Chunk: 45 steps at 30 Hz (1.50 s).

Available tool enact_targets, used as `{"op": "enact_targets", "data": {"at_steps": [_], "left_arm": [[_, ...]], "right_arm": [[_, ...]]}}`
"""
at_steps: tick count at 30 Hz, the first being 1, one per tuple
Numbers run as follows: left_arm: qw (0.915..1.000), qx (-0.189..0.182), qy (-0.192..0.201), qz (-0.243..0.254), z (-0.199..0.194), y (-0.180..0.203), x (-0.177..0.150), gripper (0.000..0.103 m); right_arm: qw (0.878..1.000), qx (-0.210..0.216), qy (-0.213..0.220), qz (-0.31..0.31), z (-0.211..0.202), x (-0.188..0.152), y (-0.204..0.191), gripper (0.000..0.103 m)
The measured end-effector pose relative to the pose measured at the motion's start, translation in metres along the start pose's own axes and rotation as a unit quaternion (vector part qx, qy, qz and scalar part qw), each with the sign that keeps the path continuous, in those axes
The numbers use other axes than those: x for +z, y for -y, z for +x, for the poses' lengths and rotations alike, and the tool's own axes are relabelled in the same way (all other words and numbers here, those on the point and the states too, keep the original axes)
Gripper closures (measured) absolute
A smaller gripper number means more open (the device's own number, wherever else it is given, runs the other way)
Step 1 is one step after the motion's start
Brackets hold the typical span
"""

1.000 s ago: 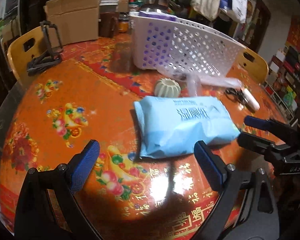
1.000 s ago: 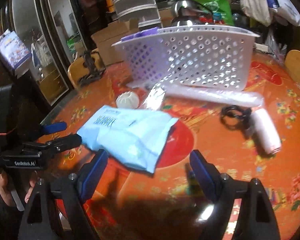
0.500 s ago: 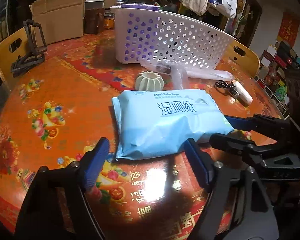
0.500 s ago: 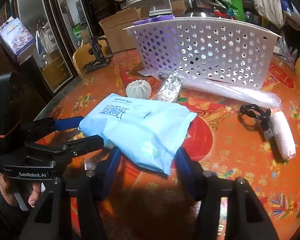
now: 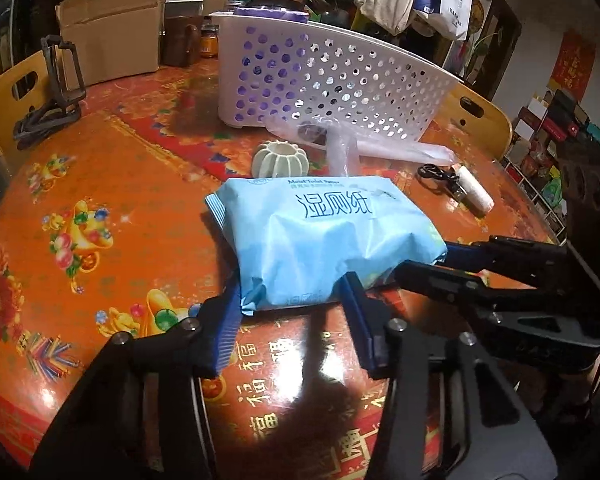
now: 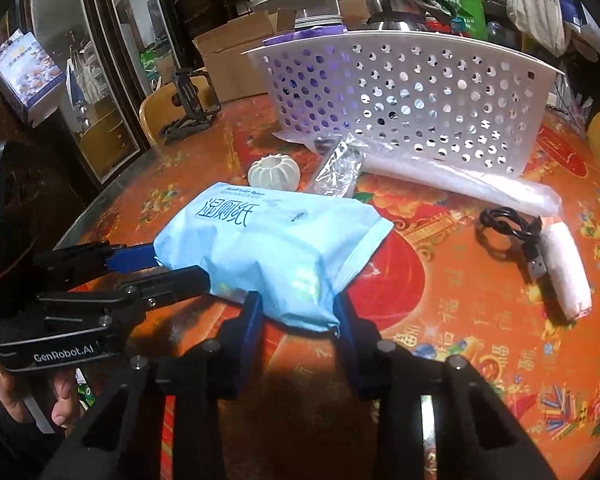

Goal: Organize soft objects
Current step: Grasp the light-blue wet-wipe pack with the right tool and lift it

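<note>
A light blue wet-wipes pack [image 5: 320, 236] lies on the orange patterned table, also in the right wrist view [image 6: 268, 248]. My left gripper [image 5: 292, 304] is shut on the pack's near end, its blue pads pressing both sides. My right gripper [image 6: 298, 312] is shut on the pack's other end. Each gripper shows in the other's view, the right one [image 5: 440, 260] and the left one [image 6: 156, 268]. A white perforated basket [image 5: 332, 76] stands behind the pack, with something purple inside; it also shows in the right wrist view [image 6: 408, 100].
A ribbed white round object [image 5: 280, 160], a clear plastic bag [image 5: 352, 144], a black cable [image 6: 508, 228] and a white roll [image 6: 564, 268] lie near the basket. A cardboard box [image 5: 108, 28], jars, a black phone stand [image 5: 52, 92] and yellow chairs [image 5: 4, 96] sit at the table's edges.
Both grippers moved in toward the wipes pack from opposite ends and closed on it. The pack's ends are now pinched and bunched between the pads.
</note>
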<state>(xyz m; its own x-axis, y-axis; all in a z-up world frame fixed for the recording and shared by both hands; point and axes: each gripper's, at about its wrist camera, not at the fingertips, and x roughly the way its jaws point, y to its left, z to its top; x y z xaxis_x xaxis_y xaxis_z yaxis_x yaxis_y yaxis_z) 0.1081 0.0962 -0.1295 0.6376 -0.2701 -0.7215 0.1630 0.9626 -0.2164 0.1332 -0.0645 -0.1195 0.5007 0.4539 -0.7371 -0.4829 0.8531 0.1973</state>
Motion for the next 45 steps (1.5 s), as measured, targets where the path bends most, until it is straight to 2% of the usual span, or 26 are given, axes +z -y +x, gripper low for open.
{"op": "enact_targets", "data": {"at_steps": [6,13,26,35,45], "left_arm": [[1.0,0.005,0.005,0.005,-0.003,0.005,-0.001,0.064],[0.9997,0.011,0.013,0.019,-0.009,0.012,-0.001,0.067],[0.9988,-0.004,0.039,0.028,-0.028,0.036,0.01,0.068],[0.9962,-0.009,0.072,0.047,-0.047,0.065,0.037,0.068],[0.9913,-0.009,0.115,0.064,-0.075,0.092,0.077,0.068]], "right_arm": [[1.0,-0.017,0.009,-0.016,-0.003,-0.003,-0.005,0.073],[0.999,-0.013,0.021,-0.02,-0.011,-0.008,-0.003,0.079],[0.998,-0.013,0.061,-0.023,-0.051,-0.006,0.014,0.081],[0.994,-0.03,0.094,-0.036,-0.085,0.012,0.023,0.081],[0.988,-0.051,0.133,-0.06,-0.123,0.048,0.029,0.081]]}}
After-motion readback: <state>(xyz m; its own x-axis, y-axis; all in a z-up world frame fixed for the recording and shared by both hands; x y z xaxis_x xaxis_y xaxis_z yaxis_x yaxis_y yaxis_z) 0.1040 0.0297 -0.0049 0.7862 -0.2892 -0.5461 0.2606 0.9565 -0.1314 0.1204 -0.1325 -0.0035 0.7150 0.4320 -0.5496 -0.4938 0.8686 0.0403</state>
